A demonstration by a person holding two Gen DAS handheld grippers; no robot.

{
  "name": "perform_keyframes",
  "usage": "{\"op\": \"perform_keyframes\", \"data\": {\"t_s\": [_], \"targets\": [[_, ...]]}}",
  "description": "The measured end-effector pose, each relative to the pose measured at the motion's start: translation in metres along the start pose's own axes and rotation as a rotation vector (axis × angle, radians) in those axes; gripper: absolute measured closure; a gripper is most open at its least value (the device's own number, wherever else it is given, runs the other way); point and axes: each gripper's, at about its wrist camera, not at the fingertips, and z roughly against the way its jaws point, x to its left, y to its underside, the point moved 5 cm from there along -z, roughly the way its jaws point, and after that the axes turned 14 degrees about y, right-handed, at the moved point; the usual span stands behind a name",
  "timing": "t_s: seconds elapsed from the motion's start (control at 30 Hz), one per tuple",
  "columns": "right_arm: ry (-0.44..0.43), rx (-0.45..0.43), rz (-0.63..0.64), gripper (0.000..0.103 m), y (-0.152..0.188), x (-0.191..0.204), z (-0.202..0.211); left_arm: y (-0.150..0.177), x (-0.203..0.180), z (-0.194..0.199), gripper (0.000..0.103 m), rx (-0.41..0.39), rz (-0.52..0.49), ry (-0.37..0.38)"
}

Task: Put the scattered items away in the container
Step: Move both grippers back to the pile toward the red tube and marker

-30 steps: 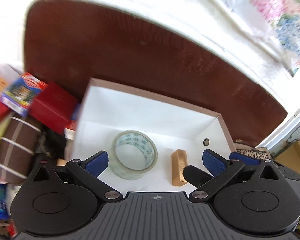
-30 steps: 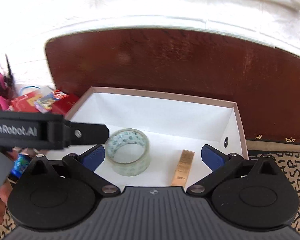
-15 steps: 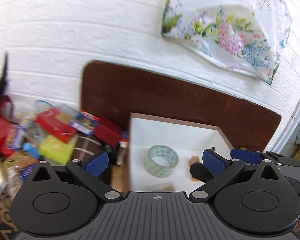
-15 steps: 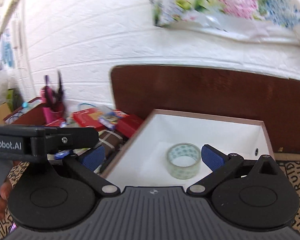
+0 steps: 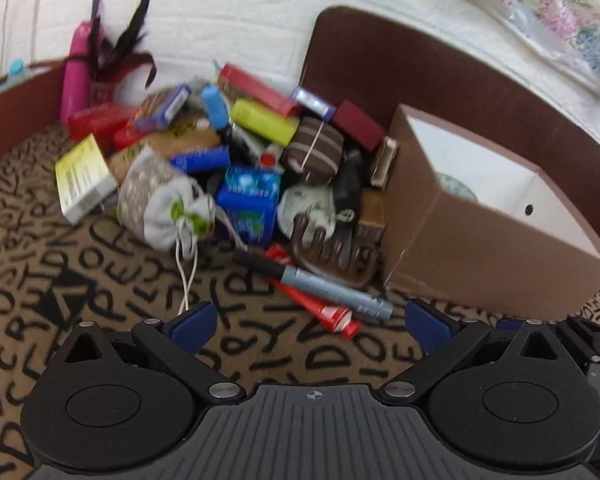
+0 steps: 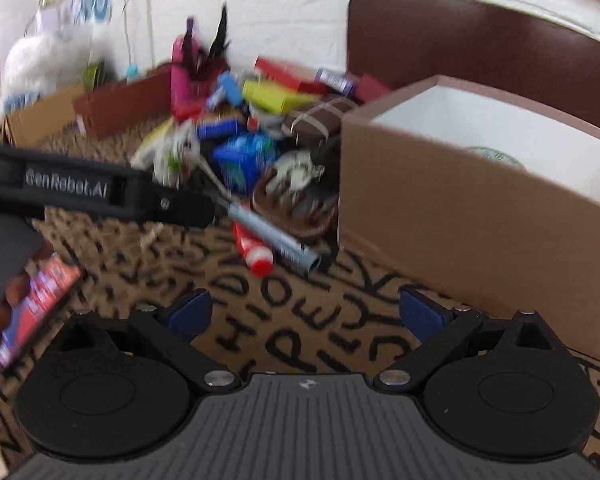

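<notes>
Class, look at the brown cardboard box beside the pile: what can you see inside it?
Inside the box, against its white lining, only the top of a clear tape roll shows above the near wall. That wall hides the box floor, so anything else lying there cannot be seen.

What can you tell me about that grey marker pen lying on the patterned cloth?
The grey marker is a long, slim pen with a matte silver-grey barrel and a black section at its far end. It lies flat and slanted on the letter-patterned cloth, atop a red tube, close to a brown hair claw and the cardboard box. Nothing grips it.
</notes>
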Motion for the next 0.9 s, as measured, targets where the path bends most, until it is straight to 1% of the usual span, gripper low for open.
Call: {"op": "perform_keyframes", "data": {"t_s": [0.07, 0.13, 0.23, 0.33, 0.4, 0.47, 0.6, 0.67, 0.7, 0.73, 0.77, 0.8, 0.9], "targets": [[0.004, 0.006, 0.044, 0.009, 0.002, 0.006, -0.01, 0.002, 0.005, -0.01, 0.001, 0.019, 0.02, 0.008], [-0.001, -0.003, 0.063, 0.01, -0.001, 0.008, -0.017, 0.002, 0.007, -0.02, 0.003, 0.035, 0.023, 0.02], [-0.027, -0.006, 0.062, 0.013, -0.008, 0.01, -0.029, 0.001, 0.01, -0.034, 0.01, 0.055, 0.029, 0.026], [-0.061, -0.004, 0.071, 0.016, -0.014, 0.014, -0.041, -0.002, 0.017, -0.043, 0.017, 0.062, 0.063, 0.054], [-0.078, -0.001, 0.085, 0.018, -0.017, 0.017, -0.049, -0.003, 0.021, -0.047, 0.024, 0.068, 0.084, 0.068], [-0.097, 0.0, 0.095, 0.025, -0.019, 0.021, -0.056, -0.005, 0.025, -0.052, 0.029, 0.071, 0.103, 0.088], [-0.113, 0.01, 0.096, 0.034, -0.019, 0.028, -0.066, -0.007, 0.03, -0.062, 0.029, 0.079, 0.13, 0.092], [-0.116, 0.003, 0.098, 0.045, -0.019, 0.032, -0.067, -0.008, 0.03, -0.066, 0.03, 0.075, 0.122, 0.094], [-0.124, -0.001, 0.097, 0.047, -0.019, 0.034, -0.066, -0.008, 0.031, -0.067, 0.032, 0.071, 0.121, 0.102], [-0.136, -0.001, 0.097, 0.051, -0.018, 0.035, -0.065, -0.008, 0.031, -0.067, 0.037, 0.069, 0.131, 0.114], [-0.149, -0.001, 0.102, 0.054, -0.017, 0.036, -0.062, -0.007, 0.033, -0.067, 0.049, 0.067, 0.148, 0.124], [-0.152, -0.004, 0.109, 0.056, -0.016, 0.037, -0.059, -0.007, 0.035, -0.065, 0.058, 0.064, 0.167, 0.131], [-0.165, -0.007, 0.112, 0.058, -0.013, 0.041, -0.05, -0.005, 0.037, -0.058, 0.066, 0.067, 0.209, 0.157]]}}
